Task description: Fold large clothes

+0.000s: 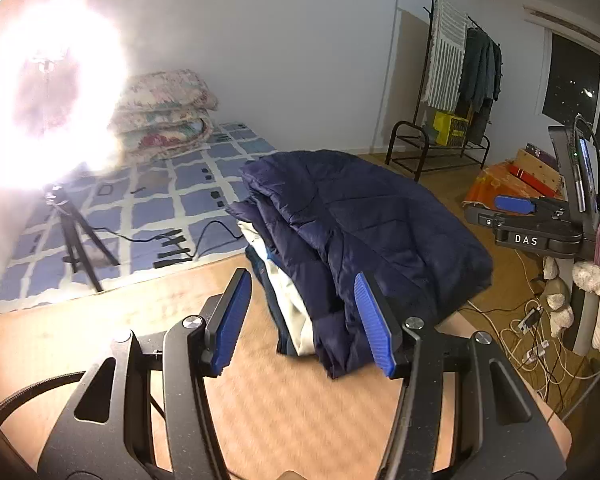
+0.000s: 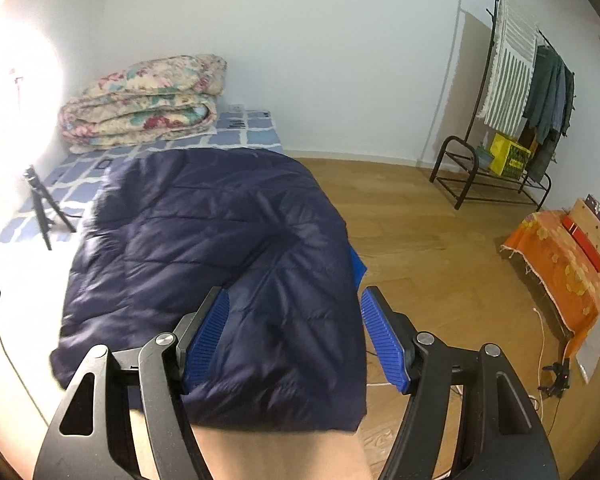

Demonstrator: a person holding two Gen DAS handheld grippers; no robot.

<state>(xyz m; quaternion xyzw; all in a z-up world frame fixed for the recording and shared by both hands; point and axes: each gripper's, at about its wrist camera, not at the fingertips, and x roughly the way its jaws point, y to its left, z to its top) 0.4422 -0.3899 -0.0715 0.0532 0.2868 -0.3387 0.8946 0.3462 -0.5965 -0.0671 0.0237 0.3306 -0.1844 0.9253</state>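
A folded navy quilted jacket tops a stack of folded clothes on the wooden table, with white and blue layers showing beneath it. My left gripper hangs open at the stack's near corner, its left pad clear of the cloth. In the right wrist view the jacket fills the space ahead, and my right gripper stands open over its near edge. A small gap shows at the right pad. From the left wrist view, the right gripper's pad sits just off the jacket's right side, in a white-gloved hand.
A mattress with a blue checked sheet lies behind the table, bearing a folded floral quilt and a tripod with a glaring lamp. A clothes rack, an orange-covered box and loose cables are at right on the wooden floor.
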